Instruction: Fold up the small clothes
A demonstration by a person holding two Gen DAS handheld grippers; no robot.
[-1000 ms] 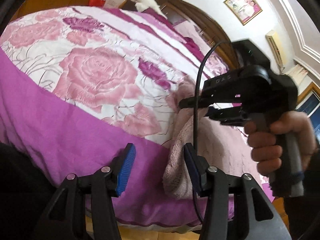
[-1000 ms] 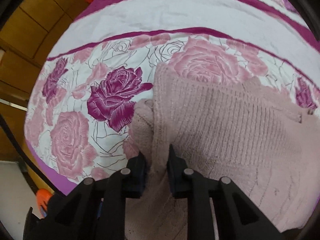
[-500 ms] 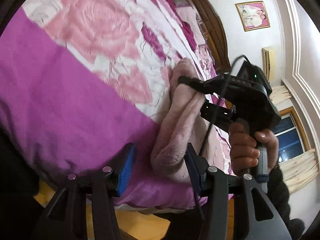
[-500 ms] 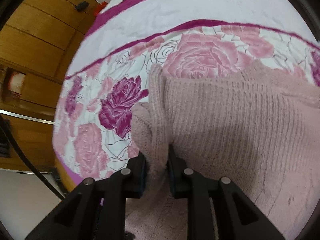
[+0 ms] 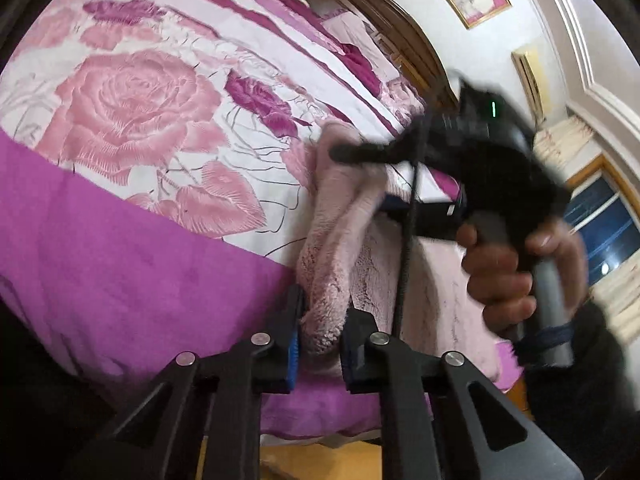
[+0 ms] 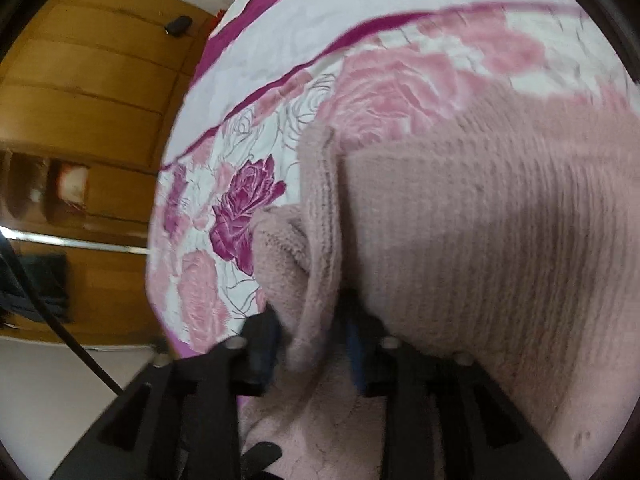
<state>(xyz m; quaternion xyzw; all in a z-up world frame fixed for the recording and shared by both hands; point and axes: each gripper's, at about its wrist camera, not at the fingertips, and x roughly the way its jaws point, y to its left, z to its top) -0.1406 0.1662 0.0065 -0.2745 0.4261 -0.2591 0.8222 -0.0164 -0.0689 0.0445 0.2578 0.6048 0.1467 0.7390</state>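
Both pairs of fingers are clenched on the pink sweater (image 5: 340, 240): our left gripper (image 5: 320, 336) pinches its rolled edge by the bed's (image 5: 120, 248) near side, our right gripper (image 6: 312, 332) grips a fold further along. The sweater's long axis runs away from us across the rose bedspread. Our right hand (image 5: 516, 276) holds its handle upright, blurred.

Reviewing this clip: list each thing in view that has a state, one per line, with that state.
Pink knit garment: bunched along one edge, lying on the bed, gripped at two spots.
Left gripper: shut on a fold of the garment.
Right gripper: shut on a fold of the garment, blurred.
Floral bedspread: spread flat over the bed.
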